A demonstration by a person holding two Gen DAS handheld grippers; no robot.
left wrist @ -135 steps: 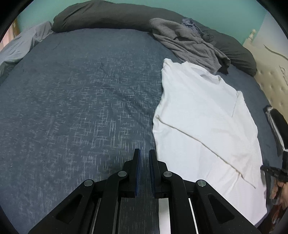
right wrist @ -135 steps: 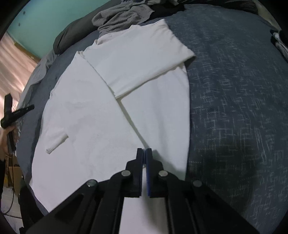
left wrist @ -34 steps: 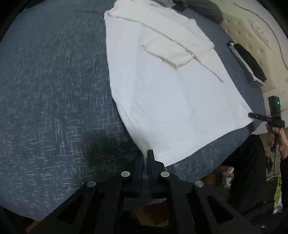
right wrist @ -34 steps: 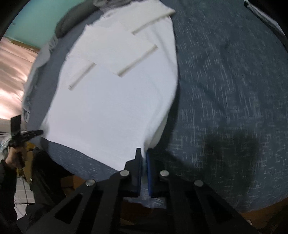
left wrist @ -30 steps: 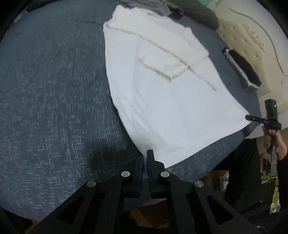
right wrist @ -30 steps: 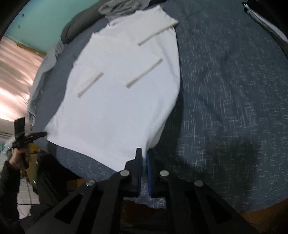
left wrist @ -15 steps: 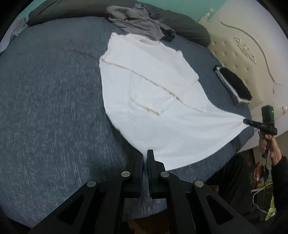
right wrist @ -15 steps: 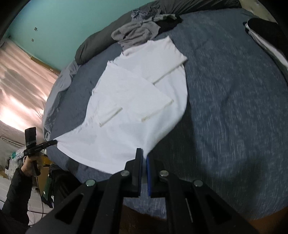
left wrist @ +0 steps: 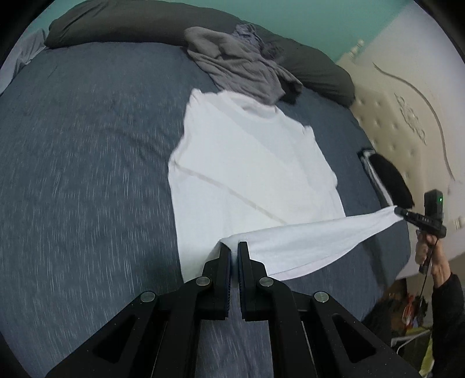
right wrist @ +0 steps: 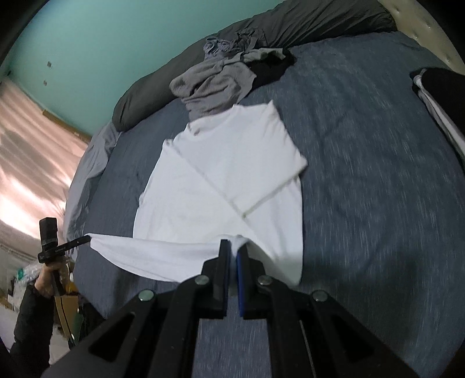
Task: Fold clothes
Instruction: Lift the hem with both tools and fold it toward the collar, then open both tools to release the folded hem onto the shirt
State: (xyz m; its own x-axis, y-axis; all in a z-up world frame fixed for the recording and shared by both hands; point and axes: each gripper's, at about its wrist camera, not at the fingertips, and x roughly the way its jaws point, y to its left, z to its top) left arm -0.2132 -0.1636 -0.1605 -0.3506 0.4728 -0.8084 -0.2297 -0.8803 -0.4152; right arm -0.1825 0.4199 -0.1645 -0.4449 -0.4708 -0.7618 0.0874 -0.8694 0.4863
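A white T-shirt (left wrist: 247, 162) lies flat on the dark blue bed (left wrist: 87, 174), sleeves folded in, collar toward the pillows. My left gripper (left wrist: 234, 252) is shut on one bottom corner of the shirt's hem. My right gripper (right wrist: 234, 249) is shut on the other corner. The hem hangs lifted and stretched between them over the shirt's (right wrist: 226, 174) lower half. Each wrist view shows the other gripper at the far end of the hem: the right gripper (left wrist: 405, 215) in a hand, the left gripper (right wrist: 82, 240) likewise.
A pile of grey clothes (left wrist: 241, 67) lies just past the collar against a long dark pillow (left wrist: 130, 26). A folded black-and-white stack (left wrist: 386, 177) sits near the cream tufted headboard (left wrist: 407, 116). Bare blue bedding (right wrist: 377, 189) spreads on both sides of the shirt.
Both grippers, shut on the hem corners, have risen and moved up the bed toward the collar, lifting the hem off the foot edge and over the shirt.
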